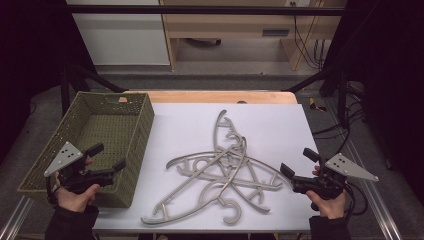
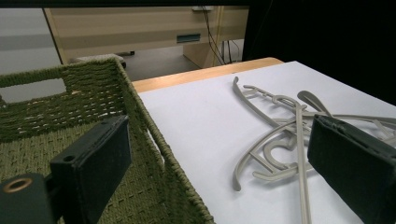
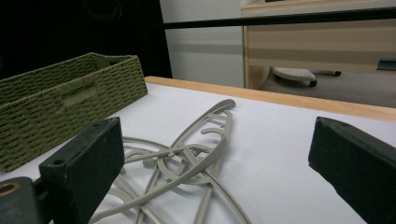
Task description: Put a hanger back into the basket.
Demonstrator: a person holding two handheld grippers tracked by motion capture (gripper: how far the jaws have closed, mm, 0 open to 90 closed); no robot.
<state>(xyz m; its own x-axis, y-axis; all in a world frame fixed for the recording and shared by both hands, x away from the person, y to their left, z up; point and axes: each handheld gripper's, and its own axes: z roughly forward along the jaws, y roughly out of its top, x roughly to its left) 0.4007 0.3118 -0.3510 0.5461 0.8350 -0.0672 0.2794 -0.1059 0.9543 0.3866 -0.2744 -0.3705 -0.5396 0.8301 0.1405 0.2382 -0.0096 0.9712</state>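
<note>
left gripper (image 1: pixel 107 156): held in the person's left hand (image 1: pixel 75 197) at the near left, over the near right part of the basket; jaws spread wide, nothing between them.
right gripper (image 1: pixel 299 161): held in the right hand (image 1: pixel 327 202) at the near right edge of the white sheet; jaws spread wide, nothing gripped, pointing toward the hangers.
hangers (image 1: pixel 220 172): a tangled pile of grey plastic hangers, lying flat and crossing one another on the sheet, between the two grippers; nearest hook close to the sheet's front edge, farthest tip reaching toward mid-sheet. no jaw touches them.
left gripper view: basket wall (image 2: pixel 154 135) runs between the jaws, hangers (image 2: pixel 275 140) lie to the right of it.
right gripper view: hangers (image 3: pixel 187 158) lie ahead, between the jaws.
basket (image 1: pixel 80 125): green woven, rectangular, on the left, just beside the sheet.
white sheet (image 1: pixel 270 125): covers most of the table.
table (image 1: pixel 215 96): wooden edge showing at the far side.
</note>
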